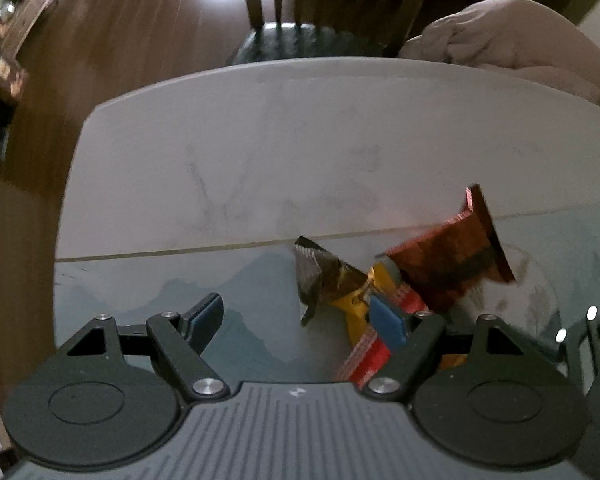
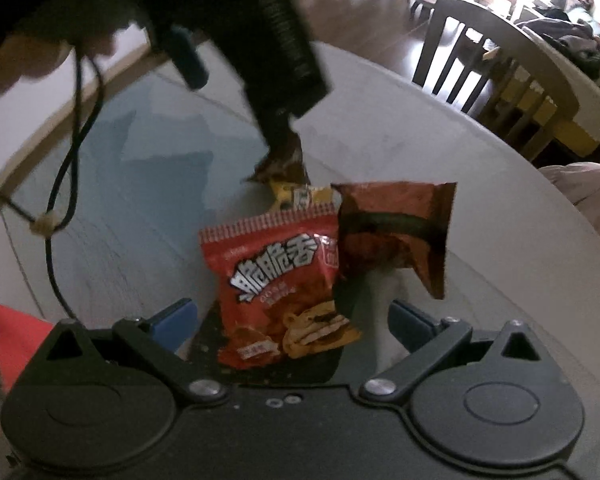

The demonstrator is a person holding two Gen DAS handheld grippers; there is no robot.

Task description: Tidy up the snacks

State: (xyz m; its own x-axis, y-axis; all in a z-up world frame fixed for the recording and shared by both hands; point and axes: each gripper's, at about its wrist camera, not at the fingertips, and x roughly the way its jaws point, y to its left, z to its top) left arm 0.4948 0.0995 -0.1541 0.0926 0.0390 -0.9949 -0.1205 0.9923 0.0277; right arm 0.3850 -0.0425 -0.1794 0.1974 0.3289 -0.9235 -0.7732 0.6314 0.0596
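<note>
Several snack packets lie in a heap on the pale round table [image 1: 260, 128]. They include a red crisp bag [image 2: 284, 280], a dark red-brown bag [image 2: 396, 236], a small yellow packet [image 2: 296, 196] and a brown packet [image 2: 284, 164]. My left gripper [image 1: 296, 320] points down over the heap with its jaws wide apart. The brown packet [image 1: 324, 276] shows between its fingers, and its right pad [image 1: 386, 320] stands in front of the yellow packet [image 1: 352, 304]. My right gripper [image 2: 294, 320] is open just above the red crisp bag, its pads clear of it.
A hand [image 2: 40, 52] holds the left tool, and a black cable [image 2: 68, 160] hangs from it. A wooden chair [image 2: 500, 68] stands at the table's far edge beside a pinkish cushion [image 1: 512, 40]. Something red [image 2: 12, 332] lies at the near left. Dark wood floor surrounds the table.
</note>
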